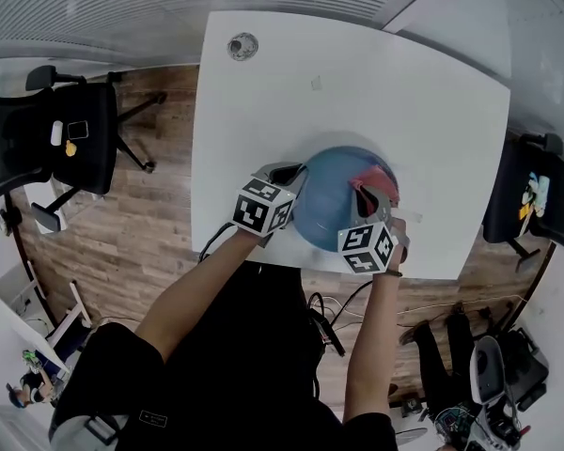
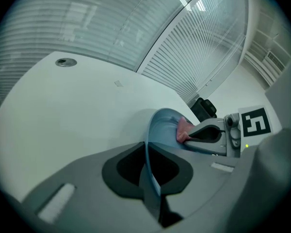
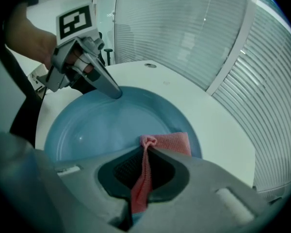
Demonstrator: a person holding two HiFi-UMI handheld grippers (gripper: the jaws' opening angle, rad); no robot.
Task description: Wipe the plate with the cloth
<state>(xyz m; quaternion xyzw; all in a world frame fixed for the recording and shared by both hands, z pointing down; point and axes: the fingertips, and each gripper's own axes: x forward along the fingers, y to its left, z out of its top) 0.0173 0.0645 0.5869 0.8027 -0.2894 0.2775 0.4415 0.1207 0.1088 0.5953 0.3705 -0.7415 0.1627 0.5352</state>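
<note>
White table [image 1: 357, 92] is standing on a wood floor [image 1: 150, 214], with a black chair [image 1: 75, 134] off its left edge. Blue plate [image 1: 329, 205] is lying by the table's near edge. Left hand-held gripper [image 2: 146, 152] is clamping the plate's left rim, its jaws closed onto it. Right hand-held gripper [image 3: 145, 152] is pinching a pink cloth [image 3: 172, 141], its jaws closed on a fold. The cloth is lying on the plate's right side, near the rim.

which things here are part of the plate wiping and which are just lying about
In the job: blue plate, pink cloth, left gripper clamping the plate's rim, right gripper pinching the cloth.
Lying about: table grommet, office chair.
</note>
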